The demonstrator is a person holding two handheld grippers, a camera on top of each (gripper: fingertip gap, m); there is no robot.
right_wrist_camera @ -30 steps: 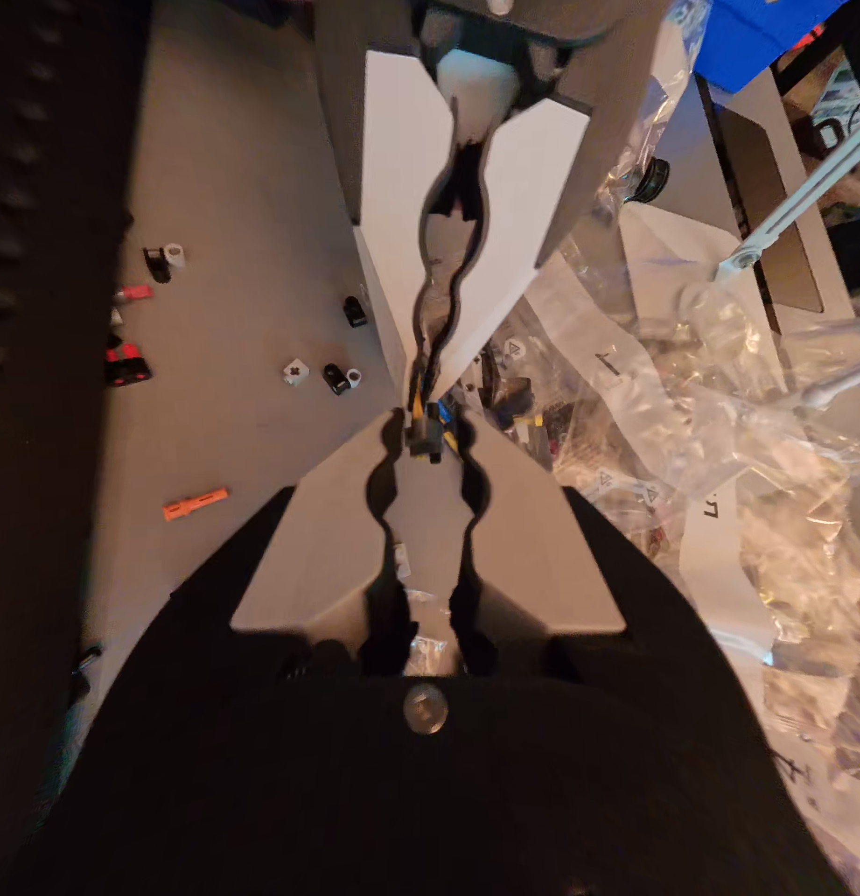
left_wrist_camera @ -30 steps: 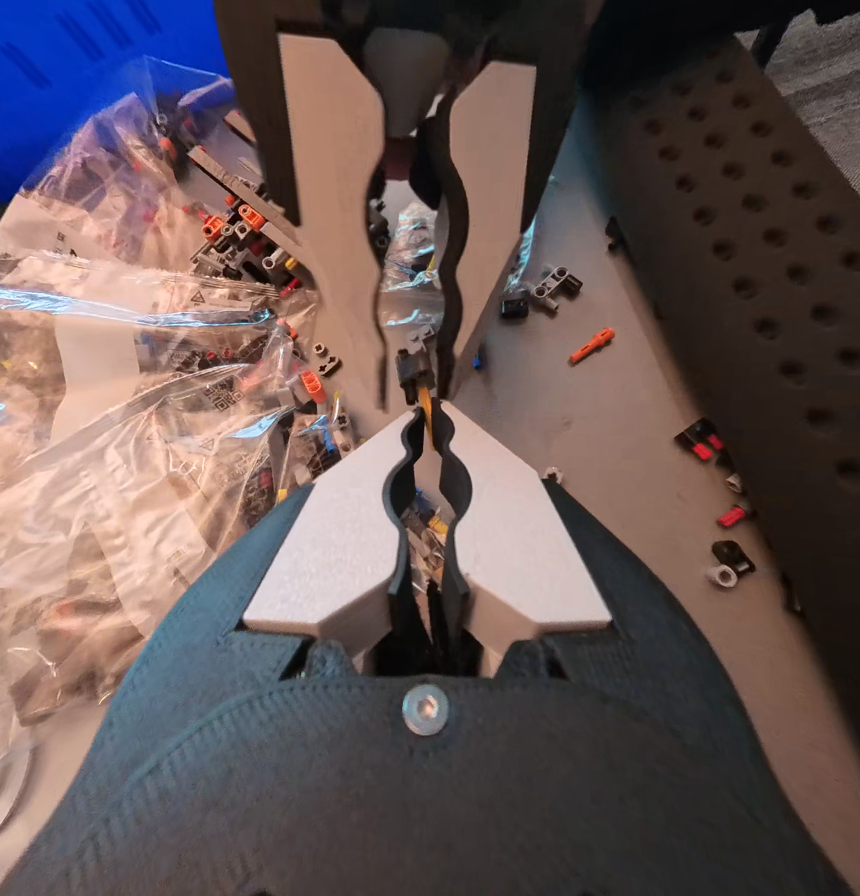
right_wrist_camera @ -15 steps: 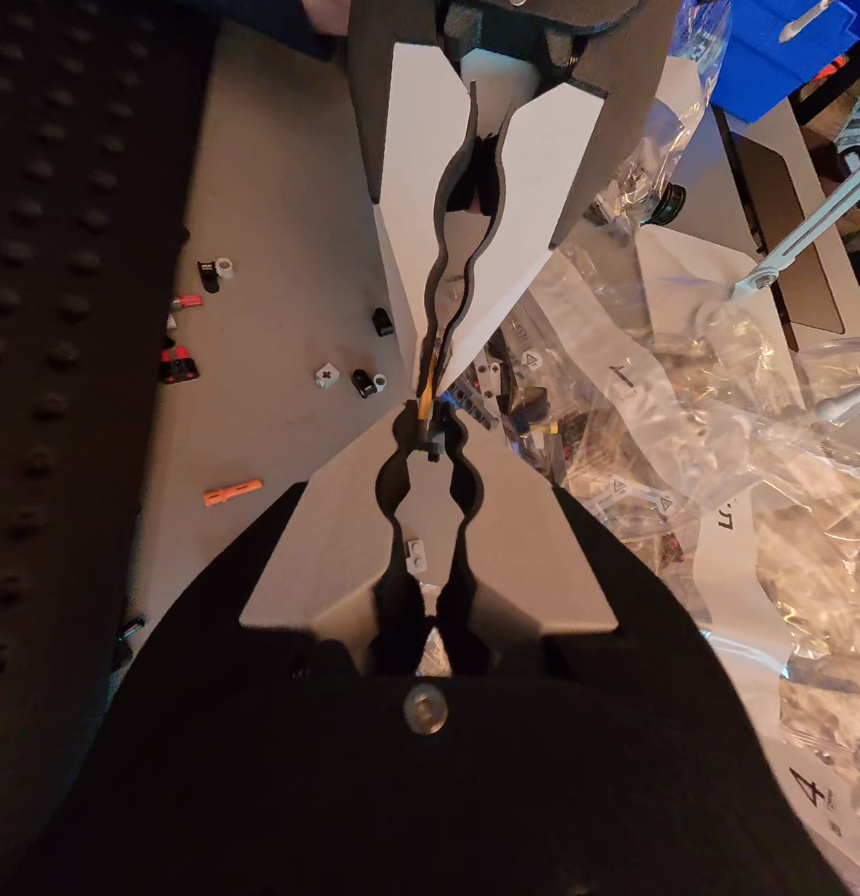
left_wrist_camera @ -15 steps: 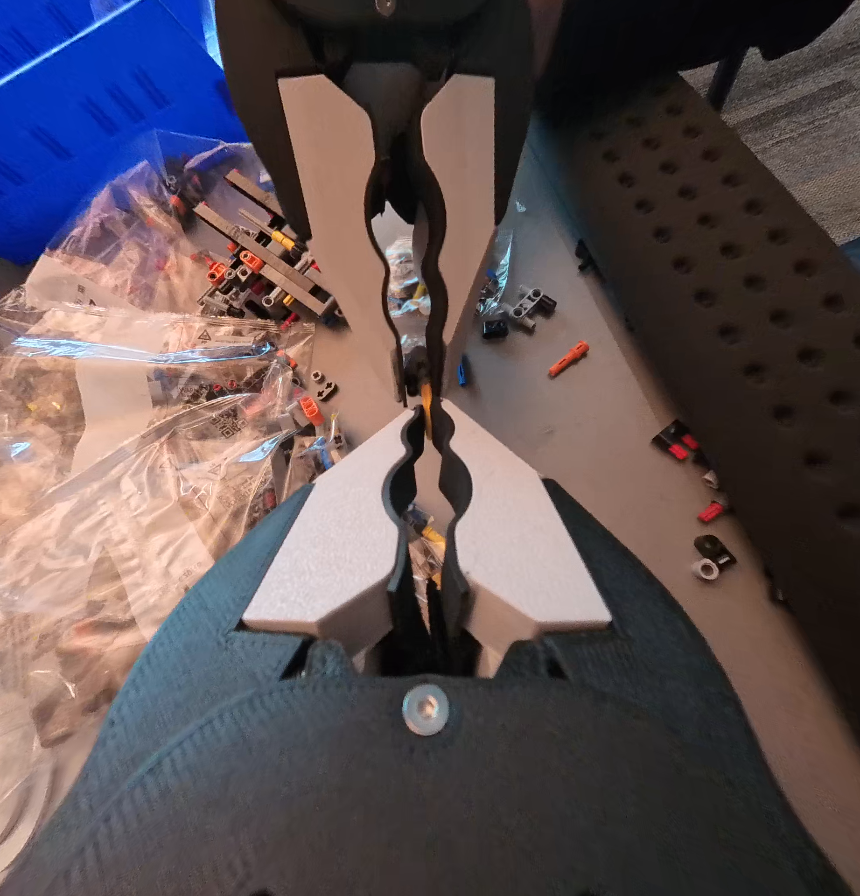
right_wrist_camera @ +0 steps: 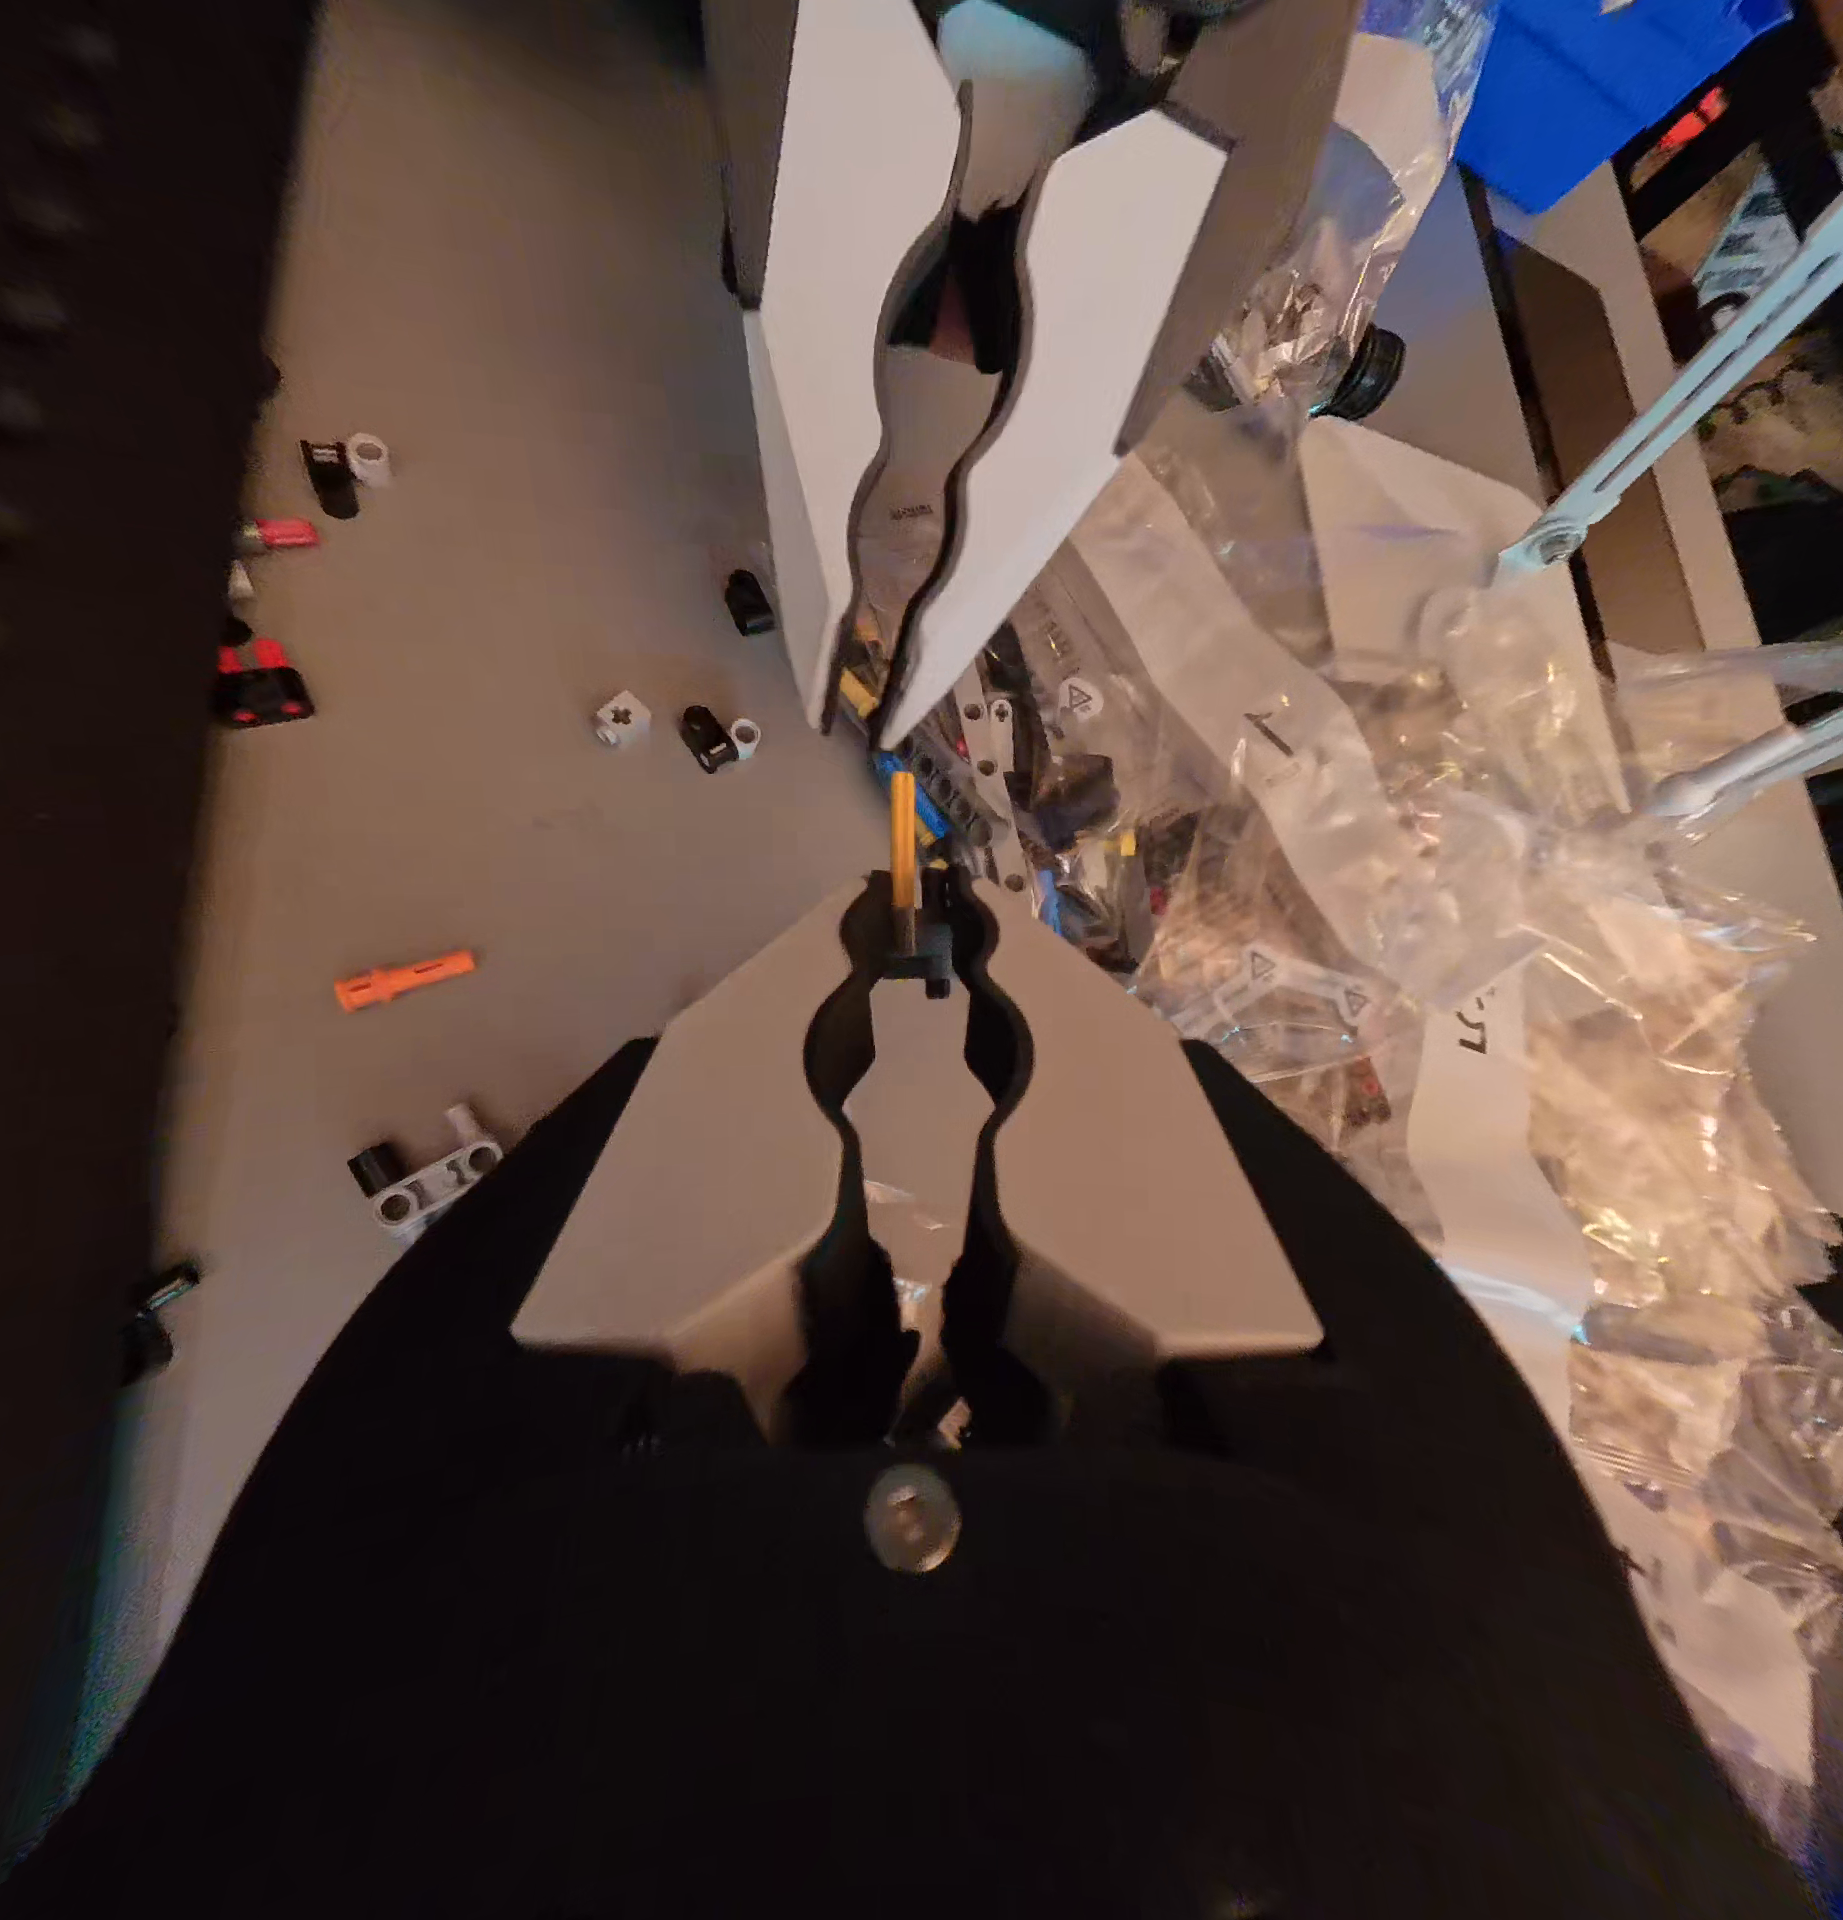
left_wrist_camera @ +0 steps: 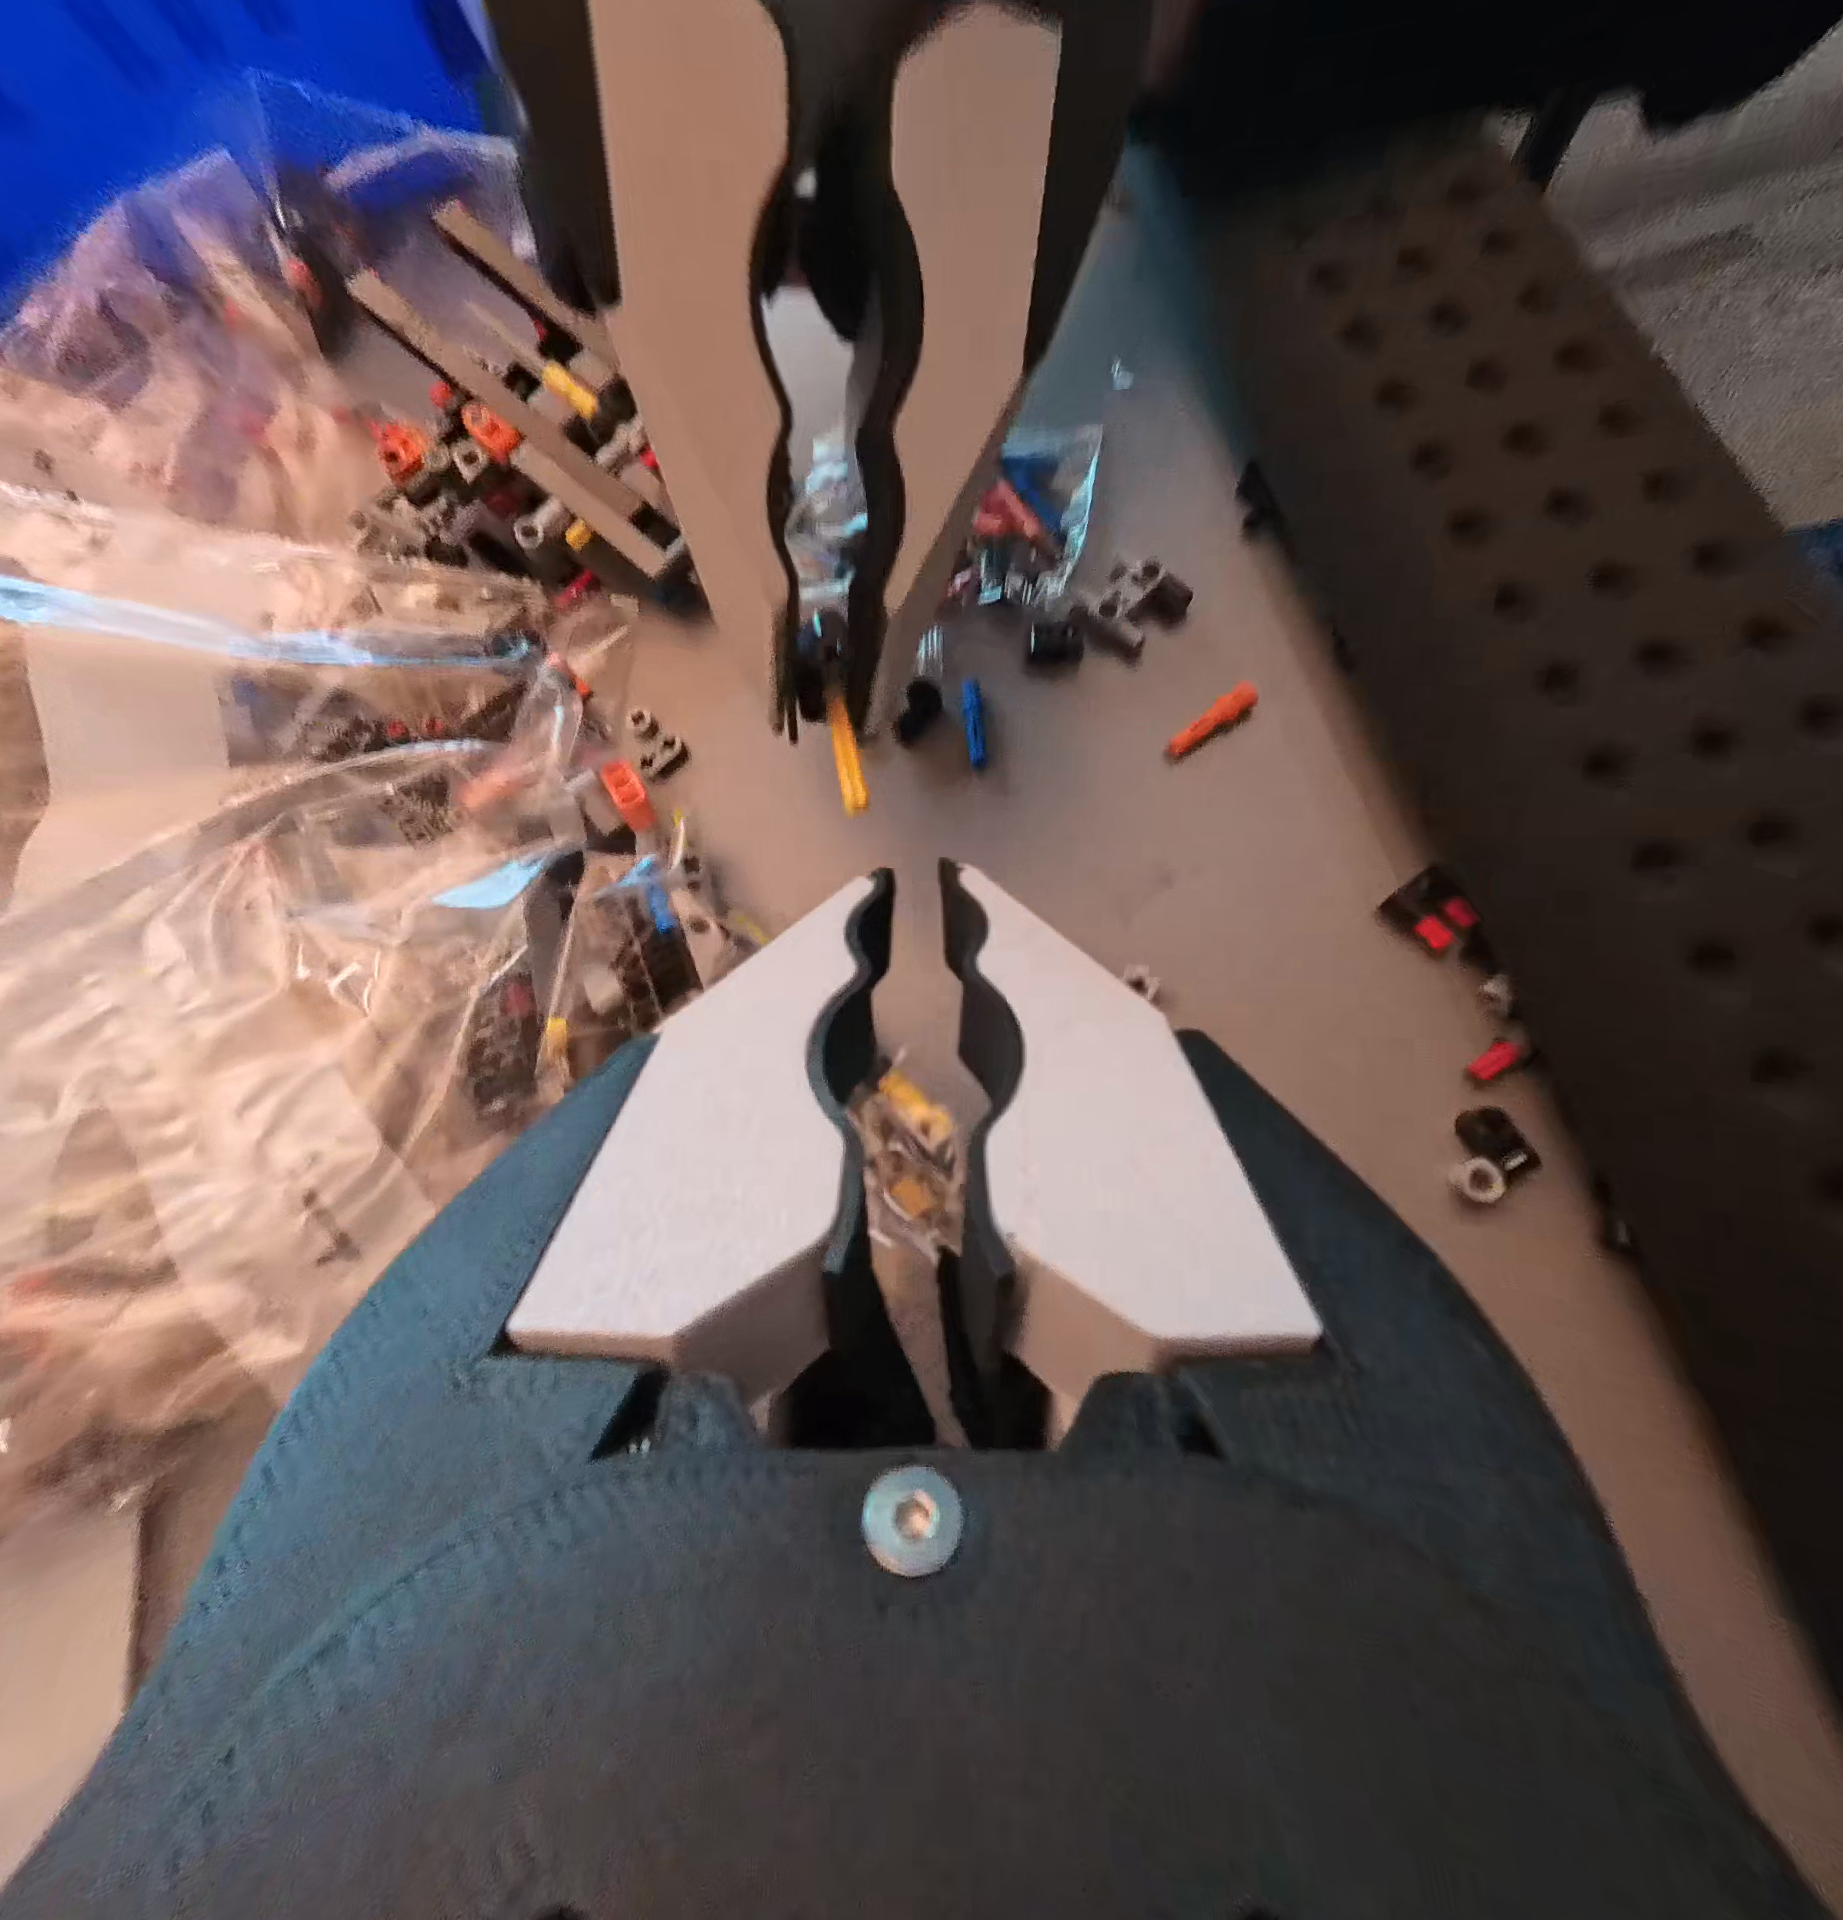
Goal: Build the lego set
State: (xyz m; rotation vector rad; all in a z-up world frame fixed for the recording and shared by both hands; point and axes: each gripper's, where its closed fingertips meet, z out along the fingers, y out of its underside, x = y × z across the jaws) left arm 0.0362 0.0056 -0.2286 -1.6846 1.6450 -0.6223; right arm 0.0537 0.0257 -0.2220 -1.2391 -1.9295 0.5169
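Right hand-held gripper (right_wrist_camera: 915, 902) clamped around yellow axle (right_wrist_camera: 901, 837) base.

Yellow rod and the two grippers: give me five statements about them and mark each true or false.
1. The right gripper is shut on a dark piece with the yellow rod sticking out of it. True.
2. The left gripper grips the yellow rod. False: its tips are slightly apart with nothing between them, and the rod ends short of them.
3. The orange pin lies loose on the table. True.
4. The clear plastic bags are stacked on the dark perforated panel. False: they lie on the table, on the opposite side from the panel.
5. The yellow rod points away from the left gripper. False: it points towards it.
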